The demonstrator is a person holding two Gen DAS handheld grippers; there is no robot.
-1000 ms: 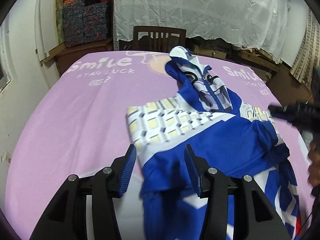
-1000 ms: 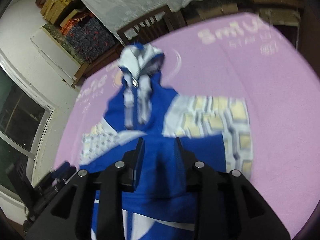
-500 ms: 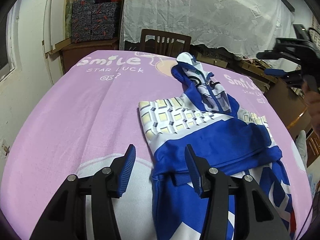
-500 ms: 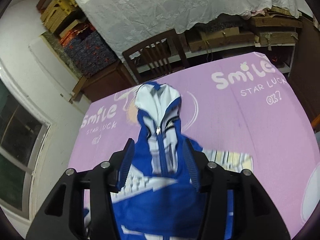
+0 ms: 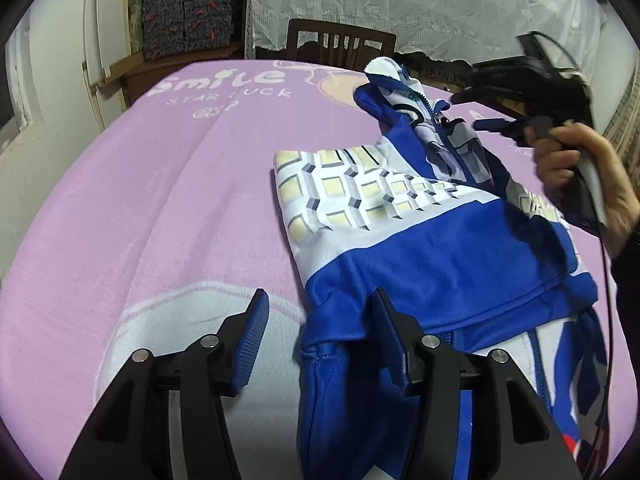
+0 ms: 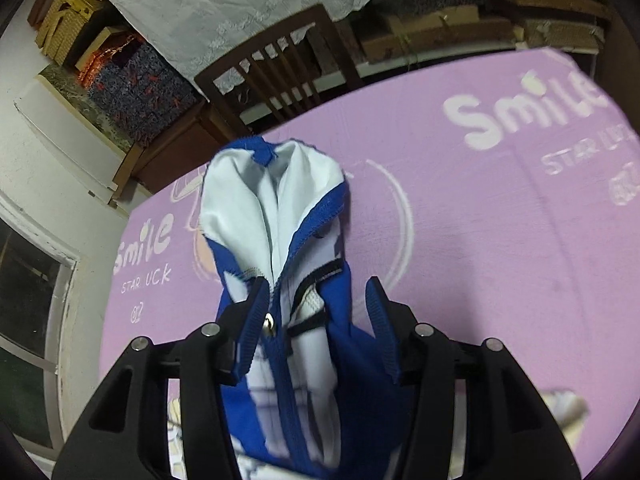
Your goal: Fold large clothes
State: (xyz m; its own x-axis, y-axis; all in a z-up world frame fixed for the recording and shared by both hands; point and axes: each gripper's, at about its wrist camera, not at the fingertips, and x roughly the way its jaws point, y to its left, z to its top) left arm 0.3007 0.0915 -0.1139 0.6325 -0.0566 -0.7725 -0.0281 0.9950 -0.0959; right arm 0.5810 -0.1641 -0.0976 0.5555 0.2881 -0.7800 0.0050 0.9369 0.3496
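A blue and white zip-up hoodie (image 5: 436,256) lies flat on the tabletop, which is covered by a purple blanket (image 5: 160,200) with "Smile" printed on it. One sleeve with yellow and grey squares (image 5: 348,196) is folded across the chest, I think so the hoodie gets narrower before the next fold. The left gripper (image 5: 320,332) hangs low over the near left edge of the hoodie, at the blue folded part. Its fingers (image 5: 254,336) are spread apart and hold nothing; the cloth edge sits between them, so it looks ready to pinch there. The right gripper (image 6: 318,320) is held in the person's right hand (image 5: 580,184) over the far end, and points at the hood (image 6: 272,196). Its fingers (image 6: 382,320) are spread wide too, one on each side of the zipper (image 6: 267,322) and collar. I cannot tell if they touch the cloth. The hood sticks out past the body, with its white inside showing, so I guess it gets folded down next. A wooden chair (image 6: 280,76) stands behind the tabletop, under a white lace cloth (image 6: 248,0).
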